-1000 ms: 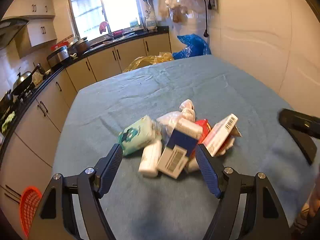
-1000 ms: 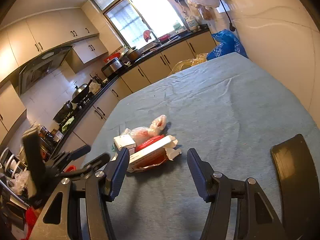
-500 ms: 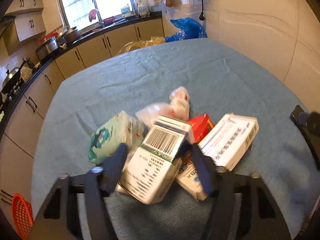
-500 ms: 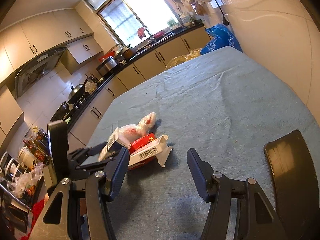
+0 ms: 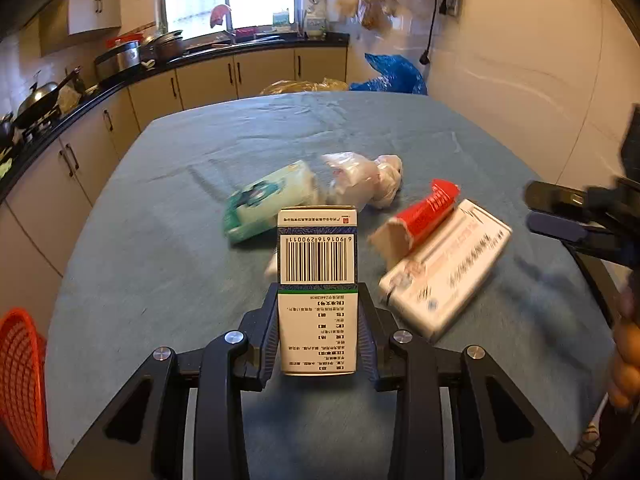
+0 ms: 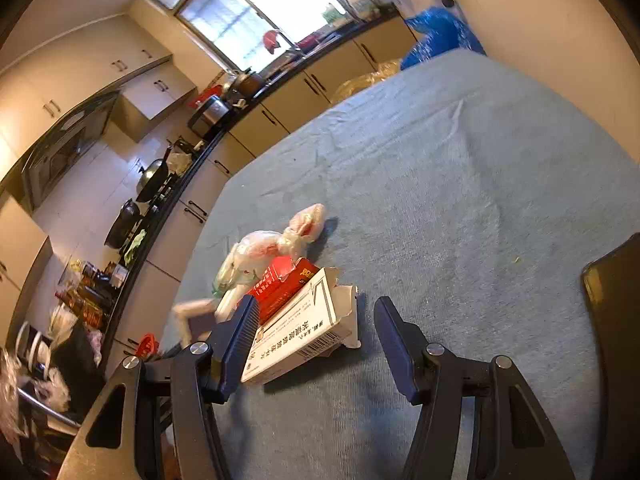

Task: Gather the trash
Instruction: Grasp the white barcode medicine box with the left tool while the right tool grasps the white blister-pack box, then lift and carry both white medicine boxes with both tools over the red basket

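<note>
A big table [image 5: 168,216] with a blue-grey cloth fills most of both views, and the trash sits in a small heap near its middle. Off the table's near left corner is an orange basket [image 5: 20,380]; it may be where trash goes, but I cannot tell that for sure. The biggest piece left on the cloth is a long white box [image 5: 448,272], with a torn red box [image 5: 424,212] leaning on top of it. Next to them lie a green and white pack [image 5: 264,204] and a knotted plastic bag [image 5: 364,180], touching each other. The left gripper [image 5: 318,316] has just been closing its jaws, and now they pinch a small barcode box [image 5: 317,280] on both sides, standing up straight. So one piece is grabbed, but it is not put away yet. The right gripper [image 6: 316,340] has its jaws spread wide and holds nothing. It is low by the long white box, whose near end lies beside its left finger. I think most of the job is still to do, since four pieces wait on the cloth.
</note>
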Tool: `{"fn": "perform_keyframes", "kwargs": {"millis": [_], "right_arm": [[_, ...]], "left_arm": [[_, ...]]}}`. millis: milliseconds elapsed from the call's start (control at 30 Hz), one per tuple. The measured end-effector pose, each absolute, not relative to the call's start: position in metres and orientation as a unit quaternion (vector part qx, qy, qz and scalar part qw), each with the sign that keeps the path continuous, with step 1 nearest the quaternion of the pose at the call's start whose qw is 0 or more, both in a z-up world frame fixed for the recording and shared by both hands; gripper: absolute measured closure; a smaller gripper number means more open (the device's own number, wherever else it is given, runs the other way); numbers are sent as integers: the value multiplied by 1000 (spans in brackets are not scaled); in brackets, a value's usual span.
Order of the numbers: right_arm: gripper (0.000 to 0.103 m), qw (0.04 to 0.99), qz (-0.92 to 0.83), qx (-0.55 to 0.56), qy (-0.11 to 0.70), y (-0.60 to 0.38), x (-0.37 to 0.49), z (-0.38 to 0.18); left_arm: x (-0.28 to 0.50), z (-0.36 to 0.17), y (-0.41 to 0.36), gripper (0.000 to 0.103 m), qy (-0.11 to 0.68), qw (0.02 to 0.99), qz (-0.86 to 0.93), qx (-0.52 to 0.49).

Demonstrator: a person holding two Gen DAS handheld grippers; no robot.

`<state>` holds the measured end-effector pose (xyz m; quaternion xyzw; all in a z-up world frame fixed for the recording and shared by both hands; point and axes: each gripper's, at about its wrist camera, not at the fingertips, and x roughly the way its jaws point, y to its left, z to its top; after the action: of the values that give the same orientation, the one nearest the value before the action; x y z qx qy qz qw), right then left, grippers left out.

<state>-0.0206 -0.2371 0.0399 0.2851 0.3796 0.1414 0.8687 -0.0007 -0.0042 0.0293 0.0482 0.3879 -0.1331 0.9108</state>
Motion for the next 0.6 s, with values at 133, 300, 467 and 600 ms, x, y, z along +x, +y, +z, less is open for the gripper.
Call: {"fn": "perform_keyframes", "kwargs": {"millis": [133, 300, 467, 600], "right_arm": [[39, 861, 128, 288, 398, -236, -5, 30], [39, 853, 131, 293, 411, -229, 9, 18], [64, 849, 146, 283, 422, -214, 15, 12], [79, 859, 165, 270, 402, -207, 5, 21]], "left_arm": [[-16, 30, 17, 70, 382, 915, -126, 30], [-23, 27, 31, 70, 381, 916, -125, 13], [-26, 25, 37, 70, 381, 916, -128, 4], [-28, 24, 38, 70, 381, 916, -129, 1]]}}
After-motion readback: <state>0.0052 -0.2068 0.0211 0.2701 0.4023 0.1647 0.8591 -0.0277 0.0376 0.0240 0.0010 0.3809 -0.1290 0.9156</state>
